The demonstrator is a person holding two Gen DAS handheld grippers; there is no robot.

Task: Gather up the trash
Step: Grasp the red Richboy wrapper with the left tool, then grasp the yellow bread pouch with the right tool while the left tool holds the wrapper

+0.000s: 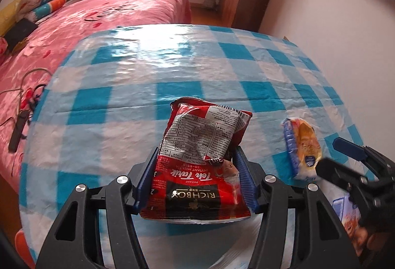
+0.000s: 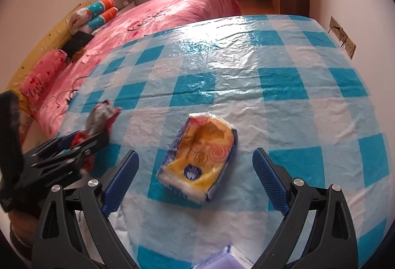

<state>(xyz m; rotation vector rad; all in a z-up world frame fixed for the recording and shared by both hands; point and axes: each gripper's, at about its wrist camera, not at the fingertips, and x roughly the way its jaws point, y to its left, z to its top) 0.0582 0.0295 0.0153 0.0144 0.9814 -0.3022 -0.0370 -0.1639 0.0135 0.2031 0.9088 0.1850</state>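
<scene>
From the left wrist, the left claw (image 1: 196, 170) is pinching a red milk-tea packet (image 1: 200, 145) between its blue pads; the packet stands up between the fingers, its torn top toward the middle of the tabletop (image 1: 172, 66), its bottom seam hanging just above the checked cloth near the front edge; it looks lifted rather than resting, though I cannot be sure. To its right a yellow tissue pack (image 1: 302, 145) lies near the right edge of the tabletop; the right claw (image 1: 338, 155) reaches in from the front right corner, with the pack at its tips; whether it touches cannot be told from here.

From the right wrist, the right claw (image 2: 196, 170) is spread wide and holds nothing; the tissue pack (image 2: 200, 158) lies flat on the tabletop (image 2: 246, 59) between the two blue pads, apart from both, a little nearer the left one. Toward the left edge the left claw (image 2: 74, 145) shows blurred, the red packet (image 2: 103, 116) sticking out of it.

I judge the step in hand to be the pick-up: one piece of trash is gripped, the second not yet. The next move calls for the right claw to settle around the pack and close; the soft wrapper may crumple or slip on the glossy cloth.
</scene>
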